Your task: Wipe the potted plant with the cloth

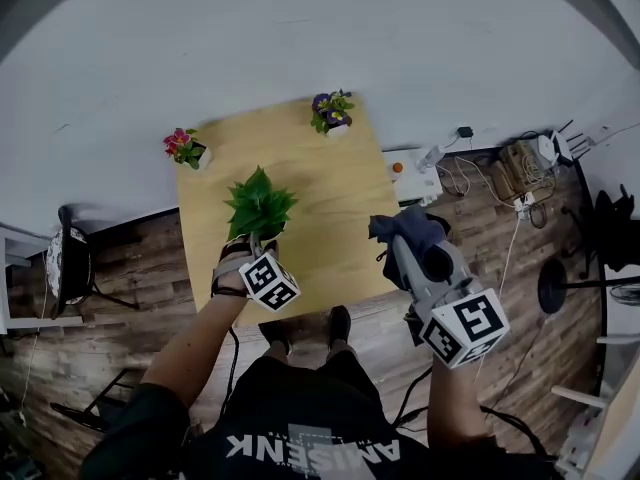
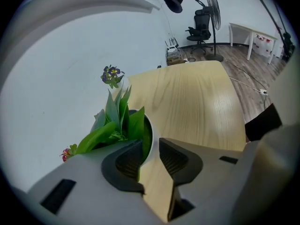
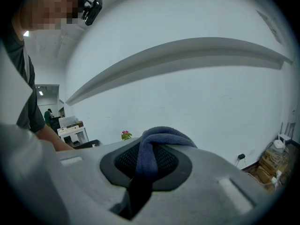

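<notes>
At the near left of the wooden table (image 1: pixel 330 163), the potted plant (image 1: pixel 258 206) stands with the left gripper (image 2: pixel 149 161) at its rim, 2 jaws slightly apart astride it. Beside the table's right edge, the right gripper (image 3: pixel 147 165) clamps the dark blue cloth (image 3: pixel 152 146).

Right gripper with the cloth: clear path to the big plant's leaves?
Probably yes. The right gripper, shut on the cloth, sits right of the potted plant with only bare table between; the left gripper is at the pot's near side, leaving the leaves open.
</notes>
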The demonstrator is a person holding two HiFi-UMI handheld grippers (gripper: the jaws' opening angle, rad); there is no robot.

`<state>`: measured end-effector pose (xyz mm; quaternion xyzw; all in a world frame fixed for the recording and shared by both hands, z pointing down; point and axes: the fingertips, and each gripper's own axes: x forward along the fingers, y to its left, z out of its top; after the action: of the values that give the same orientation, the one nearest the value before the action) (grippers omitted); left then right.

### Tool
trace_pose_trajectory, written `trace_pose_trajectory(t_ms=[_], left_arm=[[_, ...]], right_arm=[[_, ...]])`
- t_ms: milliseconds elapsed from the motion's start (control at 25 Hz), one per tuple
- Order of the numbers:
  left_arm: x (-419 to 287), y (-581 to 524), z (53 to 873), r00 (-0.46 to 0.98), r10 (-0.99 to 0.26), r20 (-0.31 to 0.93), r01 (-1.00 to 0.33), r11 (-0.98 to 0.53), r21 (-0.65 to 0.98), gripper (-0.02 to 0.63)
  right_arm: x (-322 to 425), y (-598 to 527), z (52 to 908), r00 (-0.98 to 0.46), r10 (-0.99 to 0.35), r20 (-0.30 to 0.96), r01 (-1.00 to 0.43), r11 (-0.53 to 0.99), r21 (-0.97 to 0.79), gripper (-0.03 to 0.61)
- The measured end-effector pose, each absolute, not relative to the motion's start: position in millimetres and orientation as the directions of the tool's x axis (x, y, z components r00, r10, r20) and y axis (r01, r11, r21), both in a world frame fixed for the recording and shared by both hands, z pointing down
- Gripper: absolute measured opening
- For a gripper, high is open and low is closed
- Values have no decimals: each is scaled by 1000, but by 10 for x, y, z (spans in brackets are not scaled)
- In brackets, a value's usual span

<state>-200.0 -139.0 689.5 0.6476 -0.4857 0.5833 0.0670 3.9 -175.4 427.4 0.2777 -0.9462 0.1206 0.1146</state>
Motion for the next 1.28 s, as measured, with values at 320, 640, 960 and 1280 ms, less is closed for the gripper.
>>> trace_pose_trajectory(t_ms=[320, 640, 960, 1280], left_arm=[[-1994, -1400, 6988, -166, -516, 840, -636, -595, -491, 63], [-1992, -1384, 6988, -130, -464, 876, -621, -651, -437, 46], [-2010, -1366, 6889, -77, -470, 879, -611, -674, -415, 41], [-2005, -1357, 6286, 0, -484, 875, -651, -665, -367, 37]], right_arm=[[-18, -1837, 4363, -831, -475, 289, -535, 824, -184, 46], [-88, -1812, 4405, -834, -469, 290, -531, 825, -194, 45], [-94, -1812, 4433, -828, -476, 296, -541, 817, -199, 45], [-177, -1719, 4236, -849, -462, 255, -512, 838, -189, 45]])
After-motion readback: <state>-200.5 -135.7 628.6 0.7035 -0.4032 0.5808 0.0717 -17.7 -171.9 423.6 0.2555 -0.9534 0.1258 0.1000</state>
